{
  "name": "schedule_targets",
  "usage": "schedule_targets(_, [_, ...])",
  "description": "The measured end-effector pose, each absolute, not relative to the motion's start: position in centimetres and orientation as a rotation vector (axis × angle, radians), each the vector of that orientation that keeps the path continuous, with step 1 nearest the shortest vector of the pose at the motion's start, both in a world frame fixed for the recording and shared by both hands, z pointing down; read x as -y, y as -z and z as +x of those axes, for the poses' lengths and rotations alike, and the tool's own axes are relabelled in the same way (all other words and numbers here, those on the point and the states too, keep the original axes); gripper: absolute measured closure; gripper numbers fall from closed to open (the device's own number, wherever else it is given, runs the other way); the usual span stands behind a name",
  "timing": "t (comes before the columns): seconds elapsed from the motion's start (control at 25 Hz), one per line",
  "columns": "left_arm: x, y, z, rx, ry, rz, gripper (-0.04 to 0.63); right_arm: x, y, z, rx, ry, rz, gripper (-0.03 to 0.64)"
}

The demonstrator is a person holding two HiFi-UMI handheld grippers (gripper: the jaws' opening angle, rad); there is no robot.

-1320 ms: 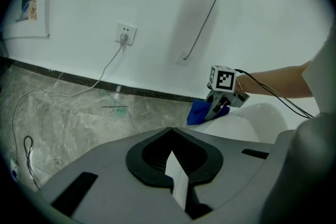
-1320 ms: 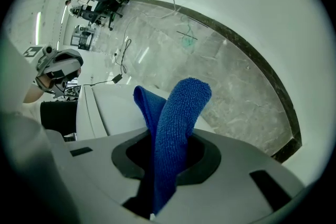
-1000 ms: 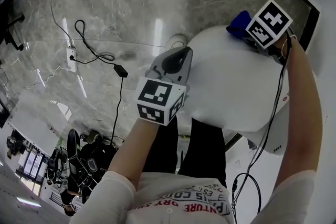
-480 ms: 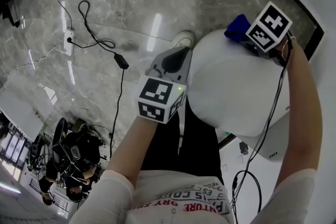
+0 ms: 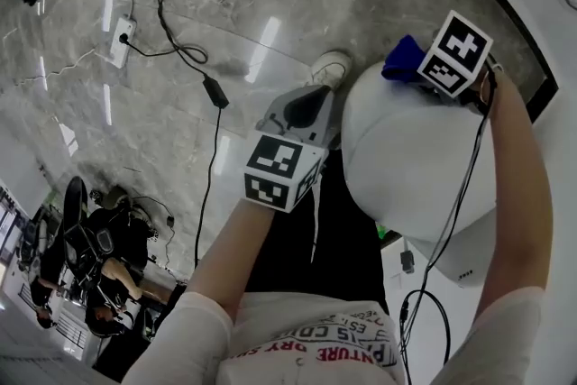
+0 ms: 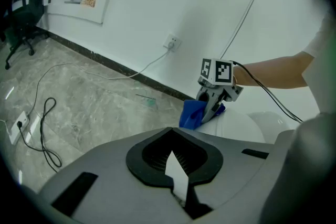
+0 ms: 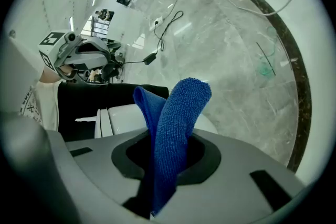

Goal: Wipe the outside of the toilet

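Note:
The white toilet [image 5: 406, 158] stands at the right of the head view with its lid down. My right gripper [image 5: 424, 68] is at the lid's far end, shut on a blue cloth [image 5: 401, 59] that rests against the porcelain. In the right gripper view the blue cloth [image 7: 176, 128] rises folded out of the right gripper [image 7: 168, 165], with the toilet [image 7: 121, 115] behind it. My left gripper [image 5: 306, 104] hovers beside the toilet's left flank, apart from it. The left gripper [image 6: 176, 181] is shut, a thin white sliver at its seam. It looks toward the right gripper [image 6: 212, 105] and the cloth [image 6: 191, 113].
A power strip [image 5: 122, 36], looped cables and a black adapter [image 5: 216, 90] lie on the marble floor. A shoe [image 5: 332, 66] rests by the toilet base. Office chairs [image 5: 90, 248] stand lower left. A white wall with dark skirting [image 5: 505, 22] runs behind, with a socket [image 6: 171, 42].
The head view has swung, sliding the floor and toilet across the picture. The right gripper stays with the cloth on the lid's far end; the left gripper holds beside the toilet.

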State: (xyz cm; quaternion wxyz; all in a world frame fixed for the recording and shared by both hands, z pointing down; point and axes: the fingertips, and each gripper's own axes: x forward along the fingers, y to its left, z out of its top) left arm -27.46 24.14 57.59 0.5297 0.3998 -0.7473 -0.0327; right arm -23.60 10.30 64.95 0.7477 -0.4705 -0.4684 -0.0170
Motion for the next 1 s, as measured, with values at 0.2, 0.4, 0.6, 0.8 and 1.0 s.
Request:
schedule_targets(0.2, [-26.9, -57.9, -27.1, 1.798, 0.124, 0.915, 0.591, -15.3, -64.7, -23.1, 0.898, 0.127, -1.146, 0.534])
schedule_targets(0.4, [-30.1, -58.0, -27.3, 1.829, 0.168, 0.838, 0.591, -19.6, -64.0, -21.2, 0.773, 0.196, -1.254, 0.534])
schedule_targets(0.6, [-32.3, -56.9, -28.6, 1.873, 0.163, 0.777, 0.591, -22.6, -62.7, -21.5, 0.853, 0.160, -1.277, 0.534])
schedule_targets(0.8, [-30.4, -53.7, -30.8, 1.907, 0.102, 0.819, 0.591, -22.2, -58.2, -25.9, 1.251, 0.010, -1.139, 0.534])
schedule_targets(1.0, [-22.2, -47.9, -31.5, 1.915, 0.023, 0.960, 0.591, -15.1, -50.5, -27.5, 1.594, -0.126, -0.938, 0.534])
